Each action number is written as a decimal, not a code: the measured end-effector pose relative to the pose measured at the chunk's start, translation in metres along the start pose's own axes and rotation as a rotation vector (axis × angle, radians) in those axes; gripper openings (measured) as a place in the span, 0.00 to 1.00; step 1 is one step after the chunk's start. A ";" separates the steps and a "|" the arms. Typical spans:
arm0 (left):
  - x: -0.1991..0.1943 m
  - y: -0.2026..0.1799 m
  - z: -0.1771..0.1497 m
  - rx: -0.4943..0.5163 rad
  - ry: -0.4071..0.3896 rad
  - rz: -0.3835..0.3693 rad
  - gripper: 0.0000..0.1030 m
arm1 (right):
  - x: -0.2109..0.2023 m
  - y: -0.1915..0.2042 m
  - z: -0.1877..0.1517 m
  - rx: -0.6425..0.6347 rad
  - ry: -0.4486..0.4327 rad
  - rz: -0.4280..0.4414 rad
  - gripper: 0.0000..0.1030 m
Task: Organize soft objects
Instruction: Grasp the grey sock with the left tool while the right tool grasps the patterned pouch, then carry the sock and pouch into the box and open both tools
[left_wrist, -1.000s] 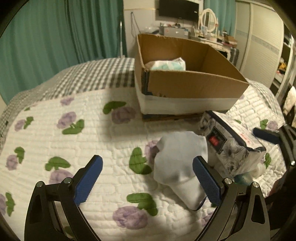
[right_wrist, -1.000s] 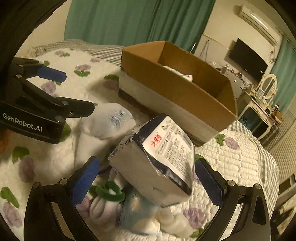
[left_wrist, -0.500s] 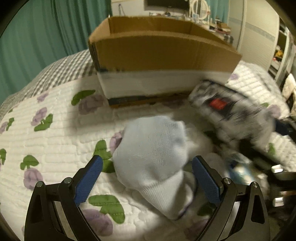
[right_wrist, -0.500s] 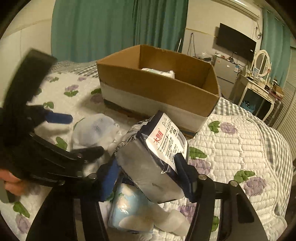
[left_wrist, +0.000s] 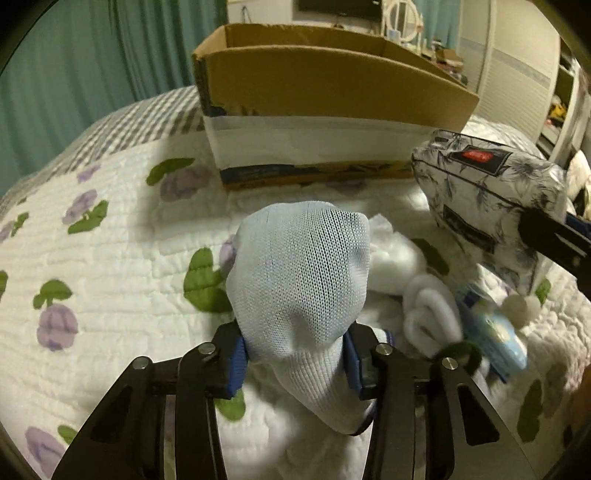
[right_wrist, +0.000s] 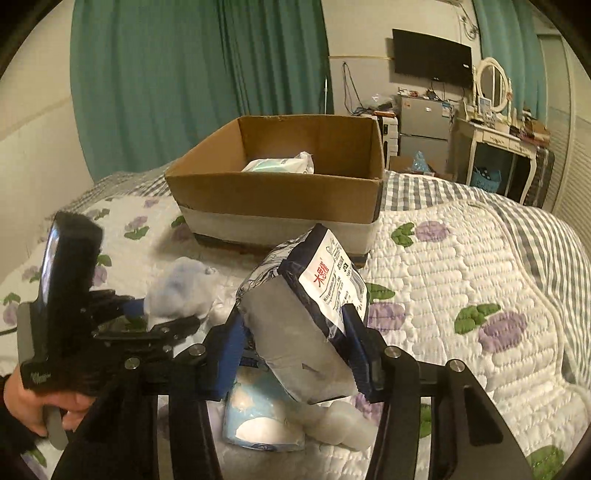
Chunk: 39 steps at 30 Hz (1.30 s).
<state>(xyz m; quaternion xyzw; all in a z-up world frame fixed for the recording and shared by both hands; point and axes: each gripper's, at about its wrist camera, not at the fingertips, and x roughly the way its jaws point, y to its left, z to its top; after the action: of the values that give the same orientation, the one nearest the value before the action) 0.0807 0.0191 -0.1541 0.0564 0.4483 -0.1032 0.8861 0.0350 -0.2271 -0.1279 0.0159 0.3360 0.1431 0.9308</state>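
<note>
A pale blue mesh sock (left_wrist: 299, 273) stands between the pads of my left gripper (left_wrist: 295, 363), whose jaws are closing and pressing on its lower part. In the right wrist view the same sock (right_wrist: 181, 288) shows in the left gripper (right_wrist: 151, 317) at the left. My right gripper (right_wrist: 293, 356) is closing on a flower-printed tissue pack (right_wrist: 306, 314), and both pads touch its sides. That pack (left_wrist: 487, 192) hangs at the right of the left wrist view. An open cardboard box (right_wrist: 273, 195) stands on the bed behind both.
A white wipes pack (right_wrist: 280, 164) lies inside the box. Under the held pack lie a small light blue pack (right_wrist: 258, 417) and rolled white socks (left_wrist: 432, 317). The flowered quilt (right_wrist: 461, 266) spreads to the right. A hand (right_wrist: 33, 406) holds the left gripper.
Both grippers have gone from wide open to closed, the left on the sock and the right on the tissue pack. The left came down closer to the sock; the right rolled more upright.
</note>
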 end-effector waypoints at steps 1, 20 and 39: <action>-0.004 0.002 -0.003 -0.004 -0.003 0.002 0.40 | 0.000 0.000 -0.001 0.004 -0.003 0.000 0.48; -0.102 -0.008 0.005 -0.012 -0.161 0.005 0.39 | -0.063 0.022 0.001 -0.036 -0.127 -0.002 0.39; -0.229 0.004 0.038 -0.064 -0.425 0.004 0.39 | -0.197 0.066 0.032 -0.124 -0.393 -0.031 0.40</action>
<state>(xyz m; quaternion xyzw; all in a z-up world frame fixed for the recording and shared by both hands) -0.0214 0.0457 0.0531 0.0061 0.2545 -0.0967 0.9622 -0.1058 -0.2162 0.0276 -0.0191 0.1387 0.1435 0.9797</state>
